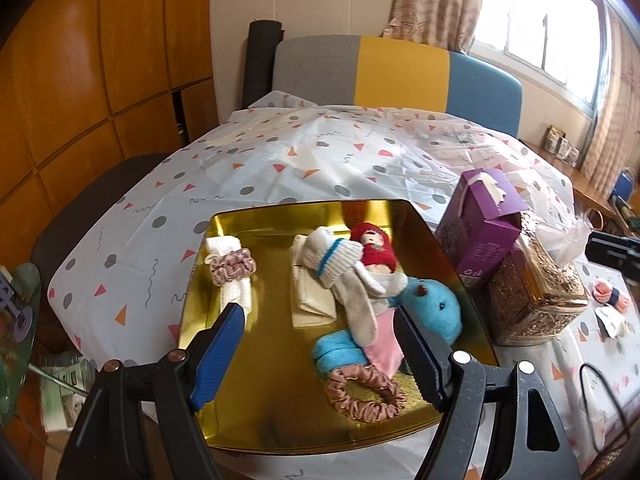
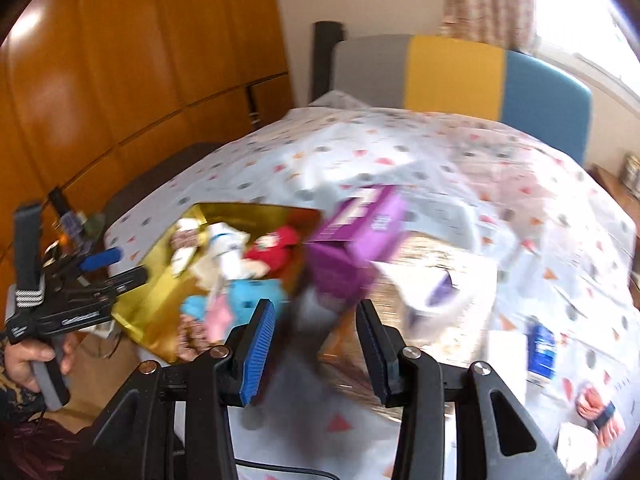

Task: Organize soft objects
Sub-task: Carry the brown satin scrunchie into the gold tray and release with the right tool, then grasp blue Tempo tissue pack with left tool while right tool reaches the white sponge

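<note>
Left tongs [image 1: 320, 320] hung spread and empty over gold tray [image 1: 208, 364] of soft toys. Right tongs [image 2: 316, 312] part-spread, empty, right of tray.

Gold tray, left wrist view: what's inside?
In the gold tray: rolled white cloth wearing a pink scrunchie, red doll, white sock, blue plush, loose scrunchie. What lies under the pile is hidden.

Print on purple box [image 1: 486, 248] too small; nothing legible.
</note>
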{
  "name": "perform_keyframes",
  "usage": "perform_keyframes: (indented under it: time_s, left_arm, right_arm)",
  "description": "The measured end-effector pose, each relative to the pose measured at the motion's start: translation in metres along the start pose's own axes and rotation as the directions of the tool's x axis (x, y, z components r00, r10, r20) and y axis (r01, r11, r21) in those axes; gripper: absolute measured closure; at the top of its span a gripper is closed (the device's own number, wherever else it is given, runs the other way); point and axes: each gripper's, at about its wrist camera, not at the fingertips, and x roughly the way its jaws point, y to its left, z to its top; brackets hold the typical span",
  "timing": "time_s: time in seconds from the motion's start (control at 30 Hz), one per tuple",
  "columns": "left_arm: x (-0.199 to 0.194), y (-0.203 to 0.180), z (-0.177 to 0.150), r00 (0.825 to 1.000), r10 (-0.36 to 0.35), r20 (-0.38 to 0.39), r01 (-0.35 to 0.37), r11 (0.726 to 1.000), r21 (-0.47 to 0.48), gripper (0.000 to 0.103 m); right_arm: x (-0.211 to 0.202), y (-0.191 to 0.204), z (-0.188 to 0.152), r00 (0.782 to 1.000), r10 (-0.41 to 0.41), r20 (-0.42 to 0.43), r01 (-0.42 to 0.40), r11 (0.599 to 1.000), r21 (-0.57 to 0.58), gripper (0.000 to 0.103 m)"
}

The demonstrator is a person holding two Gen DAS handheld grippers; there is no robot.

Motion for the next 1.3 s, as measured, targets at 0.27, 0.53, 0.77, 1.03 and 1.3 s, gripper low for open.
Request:
perform_keyframes:
  time_s: [0.27,0.53,0.77,1.03,1.3]
  left_arm:
    - [-0.003,-0.021,0.002,1.000,-0.023,0.002,0.023,0.999,0.047,0.025]
    - [-0.012,-0.047,0.013,0.997,-0.070,0.031,0.066,0.992,0.112,0.025]
    - [-0.021,-0.087,0.029,0.990,-0.127,0.057,0.114,0.974,0.198,0.025]
    - [-0.034,-0.142,0.047,0.972,-0.223,0.076,0.191,0.935,0.300,0.025]
    - [-0.043,-0.238,0.071,0.891,-0.454,-0.005,0.419,0.819,0.392,0.025]
  right_arm:
    - [-0.023,-0.080,-0.017,0.988,-0.152,0.015,0.147,0.975,0.169,0.061]
    - [-0.043,-0.149,-0.043,0.950,-0.311,-0.002,0.294,0.896,0.331,0.060]
    - [-0.051,-0.215,-0.078,0.905,-0.424,-0.042,0.388,0.778,0.495,0.060]
    - [-0.064,-0.259,-0.117,0.886,-0.457,-0.084,0.392,0.639,0.661,0.060]
    - [-0.083,-0.274,-0.133,0.844,-0.522,-0.123,0.426,0.514,0.744,0.060]
